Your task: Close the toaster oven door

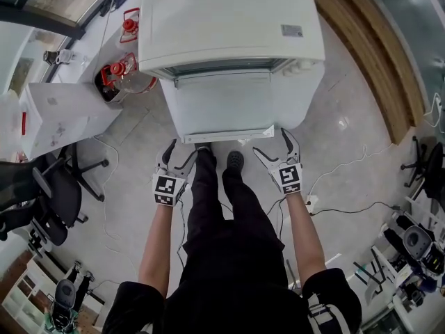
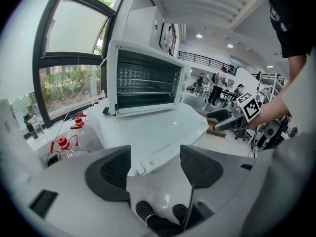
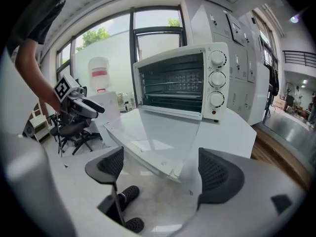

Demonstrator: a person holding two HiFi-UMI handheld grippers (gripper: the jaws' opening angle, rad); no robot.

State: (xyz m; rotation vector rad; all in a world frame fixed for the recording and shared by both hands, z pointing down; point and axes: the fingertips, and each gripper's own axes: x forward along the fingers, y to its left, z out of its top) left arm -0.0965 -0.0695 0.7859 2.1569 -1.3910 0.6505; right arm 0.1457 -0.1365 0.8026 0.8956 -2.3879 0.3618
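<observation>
White metal toaster oven (image 1: 229,19) sits on a white table (image 1: 304,99), its glass door (image 1: 222,106) dropped flat toward the person, front edge nearest. Closing looks not yet begun; this reads as the approach. The left gripper (image 1: 183,152) and right gripper (image 1: 272,145) hang just near of that edge, 1 by each corner, all jaws wide apart and empty, both forearms stretched forward and down. Next, the jaws likely need to get under the lip and swing it up.

Black short-sleeved top (image 1: 142,310), black trousers (image 1: 233,221), black perforated shoes (image 1: 235,161); left gripper (image 1: 181,155) and right gripper (image 1: 273,146) grey, black-padded jaws, square-marker cubes (image 1: 165,189)
</observation>
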